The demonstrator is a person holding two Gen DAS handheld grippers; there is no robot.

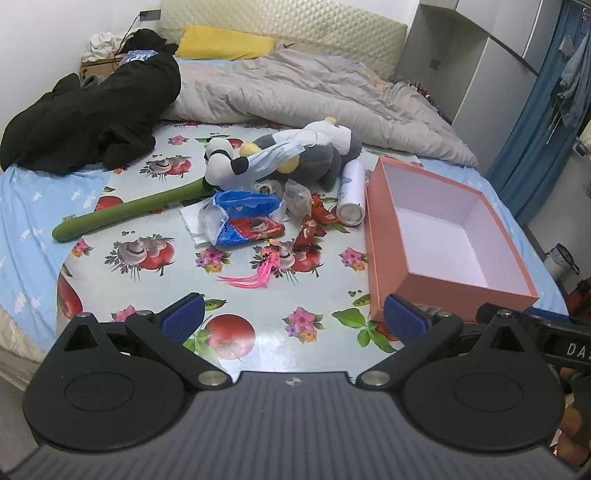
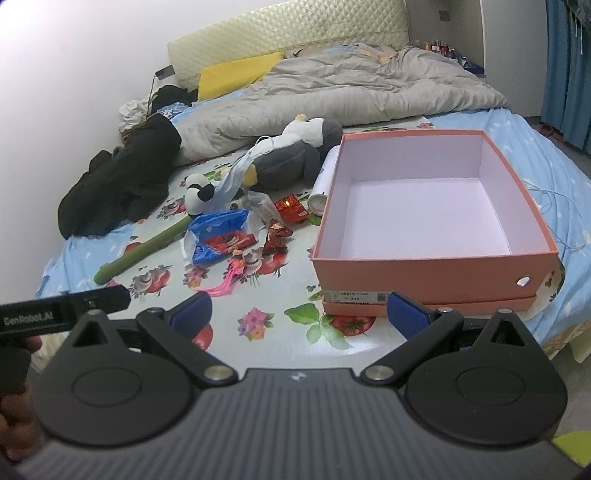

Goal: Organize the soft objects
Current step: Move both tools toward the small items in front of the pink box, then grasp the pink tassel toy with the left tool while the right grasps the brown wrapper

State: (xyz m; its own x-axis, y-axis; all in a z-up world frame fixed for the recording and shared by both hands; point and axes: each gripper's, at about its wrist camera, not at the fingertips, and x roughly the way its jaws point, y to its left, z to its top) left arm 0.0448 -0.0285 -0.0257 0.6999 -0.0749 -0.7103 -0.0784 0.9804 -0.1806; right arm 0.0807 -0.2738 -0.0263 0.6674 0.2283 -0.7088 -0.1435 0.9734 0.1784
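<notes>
I hold the left gripper (image 1: 293,314) and right gripper (image 2: 301,314) released, jaws spread wide, grasping nothing, both well short of the clutter. The grey-and-white plush penguin (image 2: 295,155) lies tangled with a blue disposable face mask (image 2: 236,173); I judge a grasp could drag the mask along. The salmon-pink cardboard box (image 2: 436,273) beside it contains nothing.

White wall (image 1: 55,22), cream quilted headboard (image 1: 280,26), grey wardrobe (image 1: 461,62), blue curtain (image 1: 532,122), rumpled grey duvet (image 1: 314,96).
</notes>
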